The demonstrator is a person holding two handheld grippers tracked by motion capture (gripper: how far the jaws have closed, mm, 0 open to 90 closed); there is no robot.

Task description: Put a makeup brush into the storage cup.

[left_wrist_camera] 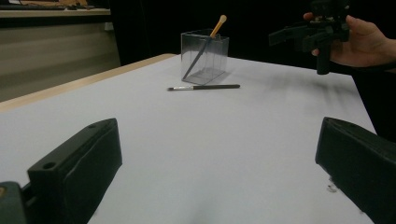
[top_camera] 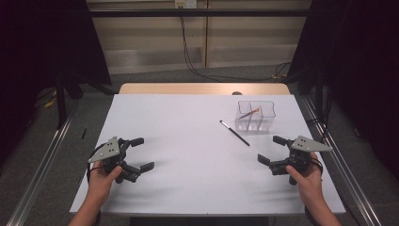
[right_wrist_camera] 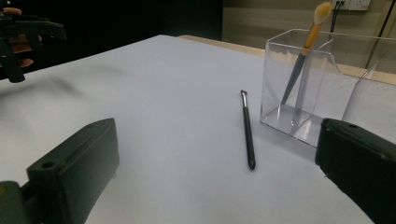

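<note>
A thin black makeup brush [top_camera: 234, 133] lies flat on the white counter [top_camera: 188, 141], just beside the near left corner of a clear acrylic organizer [top_camera: 255, 115] with several compartments. An orange-handled brush [top_camera: 249, 113] leans tilted inside the organizer's left compartment, bristles up. The right gripper [top_camera: 269, 149] hovers near the counter's right edge, released, its jaws spread wide with nothing between them, a short way from the black brush. The left gripper [top_camera: 142, 153] sits well apart at the left side, also released and empty. Each is held by a hand [top_camera: 308, 181] coming from the near edge.
</note>
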